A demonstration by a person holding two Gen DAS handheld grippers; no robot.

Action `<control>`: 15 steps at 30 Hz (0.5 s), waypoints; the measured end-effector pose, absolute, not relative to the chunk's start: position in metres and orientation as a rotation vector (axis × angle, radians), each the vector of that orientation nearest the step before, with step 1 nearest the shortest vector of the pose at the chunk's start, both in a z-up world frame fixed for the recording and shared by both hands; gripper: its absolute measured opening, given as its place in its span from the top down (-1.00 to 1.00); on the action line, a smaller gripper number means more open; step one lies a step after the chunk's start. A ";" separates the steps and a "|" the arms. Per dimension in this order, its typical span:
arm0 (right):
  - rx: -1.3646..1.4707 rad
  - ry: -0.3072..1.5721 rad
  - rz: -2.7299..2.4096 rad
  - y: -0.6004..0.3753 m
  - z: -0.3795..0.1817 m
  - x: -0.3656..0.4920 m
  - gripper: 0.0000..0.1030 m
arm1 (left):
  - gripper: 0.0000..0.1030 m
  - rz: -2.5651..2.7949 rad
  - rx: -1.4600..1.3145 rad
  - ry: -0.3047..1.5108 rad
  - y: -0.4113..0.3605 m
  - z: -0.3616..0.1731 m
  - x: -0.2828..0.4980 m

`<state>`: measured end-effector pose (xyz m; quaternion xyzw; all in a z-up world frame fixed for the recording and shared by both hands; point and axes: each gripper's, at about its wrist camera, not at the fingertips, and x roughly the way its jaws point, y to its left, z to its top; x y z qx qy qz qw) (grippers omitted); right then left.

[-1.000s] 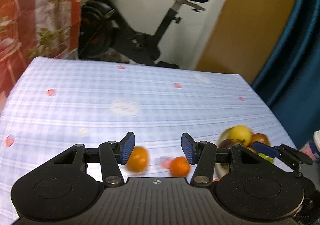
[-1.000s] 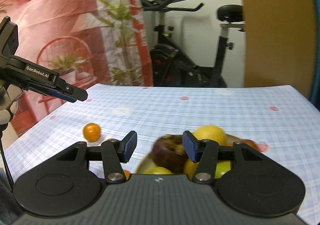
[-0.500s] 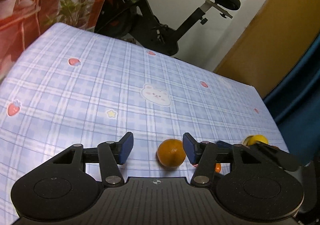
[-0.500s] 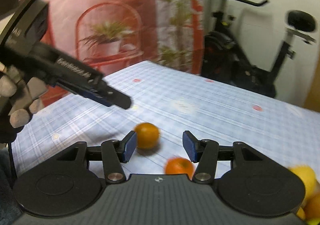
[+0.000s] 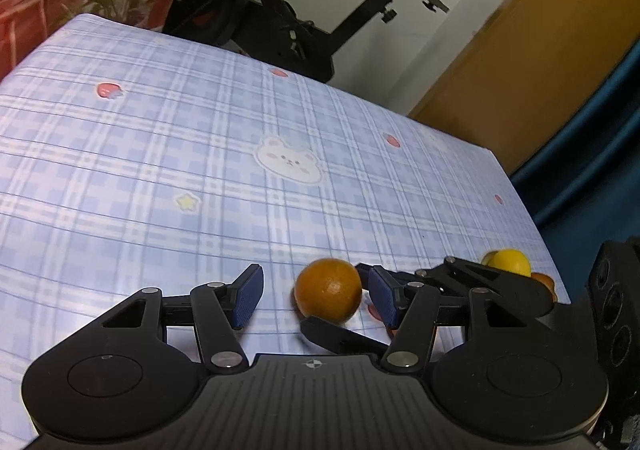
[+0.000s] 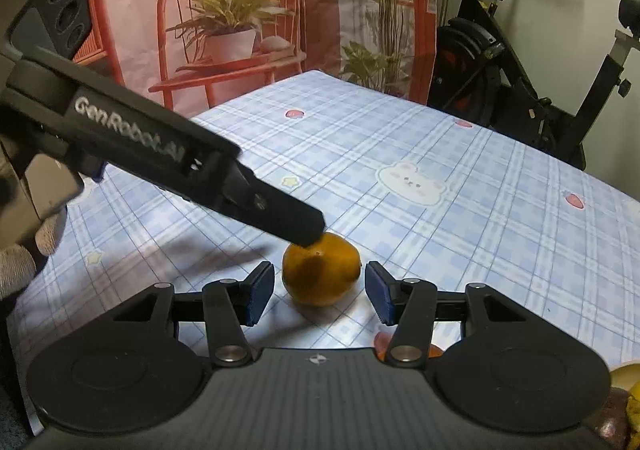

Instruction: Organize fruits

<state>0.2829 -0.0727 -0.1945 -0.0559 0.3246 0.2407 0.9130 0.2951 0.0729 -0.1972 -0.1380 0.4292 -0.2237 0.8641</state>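
A blue plaid tablecloth with bear and strawberry prints (image 5: 200, 122) covers the table. Both grippers converge on one round orange tangerine (image 6: 320, 274): the right gripper (image 6: 320, 296) brackets it, open, untouching; the left gripper (image 5: 316, 296) stands open beside it. Yellow piled fruit (image 5: 508, 262) waits right; sorting continues. A second ago the right gripper hovered over that pile.

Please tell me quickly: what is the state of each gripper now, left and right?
Left gripper: open, holds nothing; the orange sits between its fingers, nearer one pad.
Right gripper: open, holds nothing; the same orange lies between its pads, apparently untouched.
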 end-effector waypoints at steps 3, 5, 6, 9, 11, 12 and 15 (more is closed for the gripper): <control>-0.112 0.674 0.490 -0.073 -0.196 0.285 -0.04 | -0.17 -0.479 -0.281 0.904 0.070 -0.201 0.297; -0.104 0.680 0.486 -0.074 -0.197 0.286 -0.04 | -0.14 -0.482 -0.267 0.906 0.067 -0.205 0.299; -0.100 0.683 0.487 -0.074 -0.198 0.287 -0.03 | -0.12 -0.488 -0.265 0.907 0.067 -0.207 0.299; -0.095 0.684 0.493 -0.074 -0.198 0.288 0.02 | 0.06 -0.505 -0.261 0.915 0.066 -0.212 0.298; -0.092 0.682 0.497 -0.074 -0.198 0.288 0.06 | 0.14 -0.509 -0.247 0.923 0.066 -0.213 0.297; -0.090 0.681 0.497 -0.074 -0.198 0.288 0.07 | 0.17 -0.511 -0.244 0.925 0.066 -0.213 0.296; -0.076 0.681 0.499 -0.075 -0.198 0.287 0.08 | 0.17 -0.510 -0.241 0.926 0.065 -0.214 0.294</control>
